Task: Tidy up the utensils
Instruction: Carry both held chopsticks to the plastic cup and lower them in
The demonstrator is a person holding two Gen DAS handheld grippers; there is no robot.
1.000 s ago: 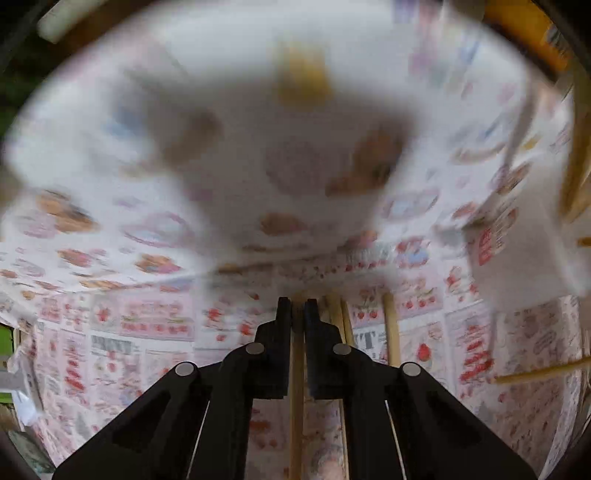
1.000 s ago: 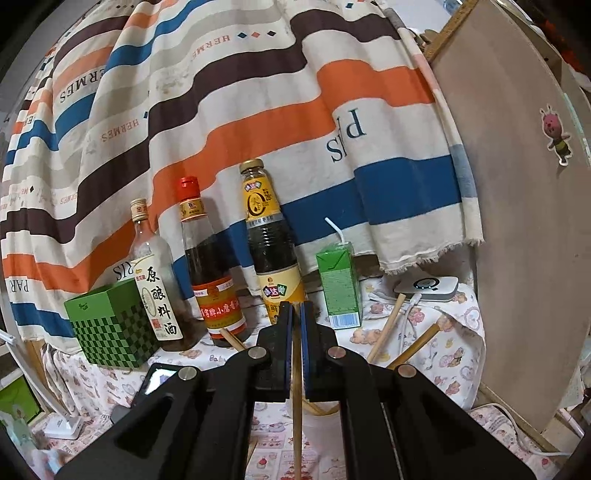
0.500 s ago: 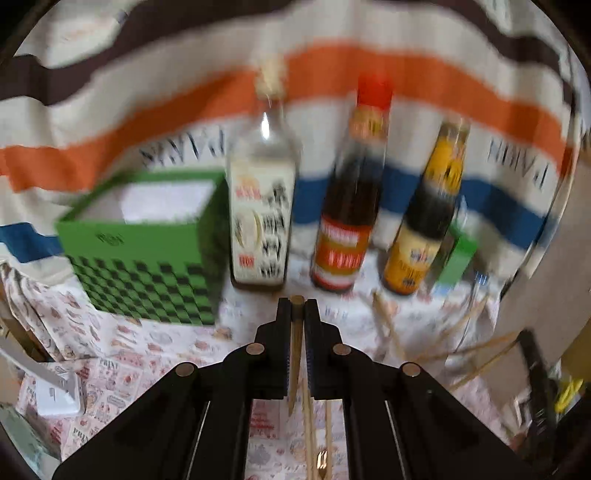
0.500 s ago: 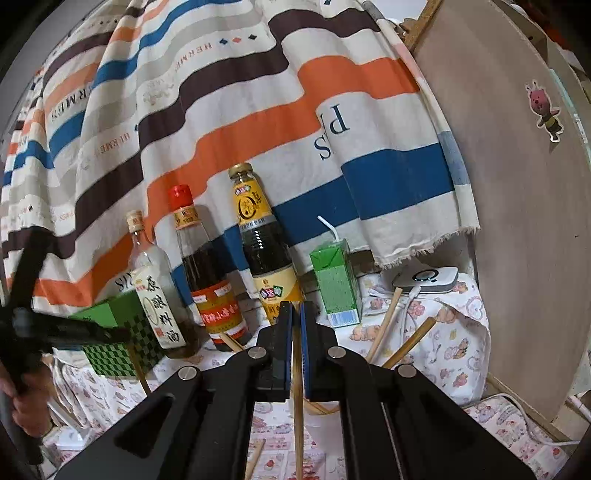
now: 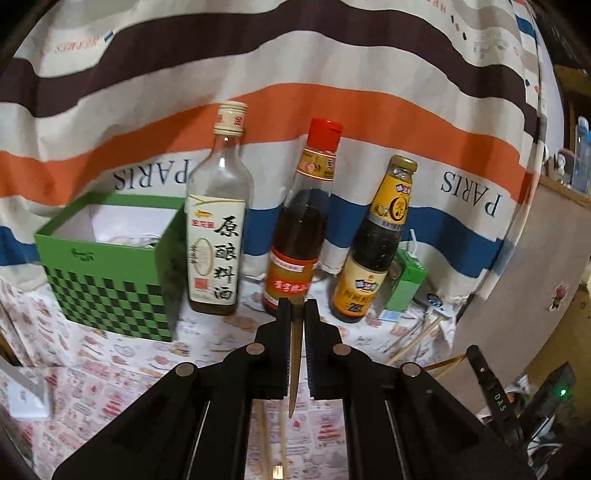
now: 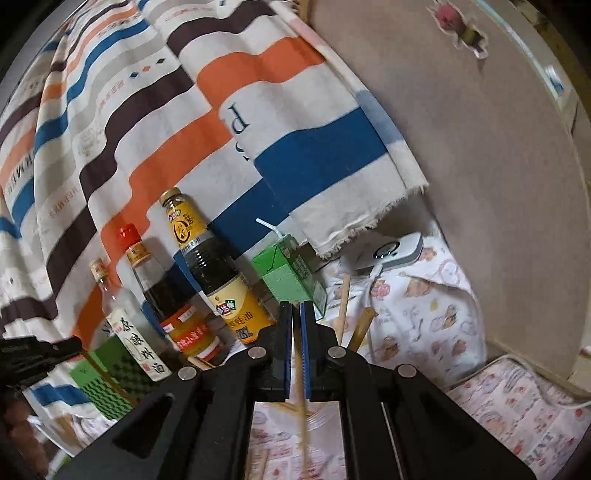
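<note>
since each chopstick is light, stiff and slippery, pinch mid-shaft: left tongs clamp one chopstick, right tongs another; green box at nine o'clock.

Place: a home, an improvised dining or kitchen corner.
Backdrop: a striped cloth printed "PARIS", hung as a curtain at 12 o'clock.
Surface: a table under a cartoon-print tablecloth.
Condiments: a cooking wine bottle, a red-capped vinegar bottle and a dark soy sauce bottle in a row along the cloth.
Household clutter: a green checkered box at 9 o'clock, a green drink carton with a straw, loose wooden chopsticks.
Wall: a cartoon sticker at 1 o'clock.
</note>
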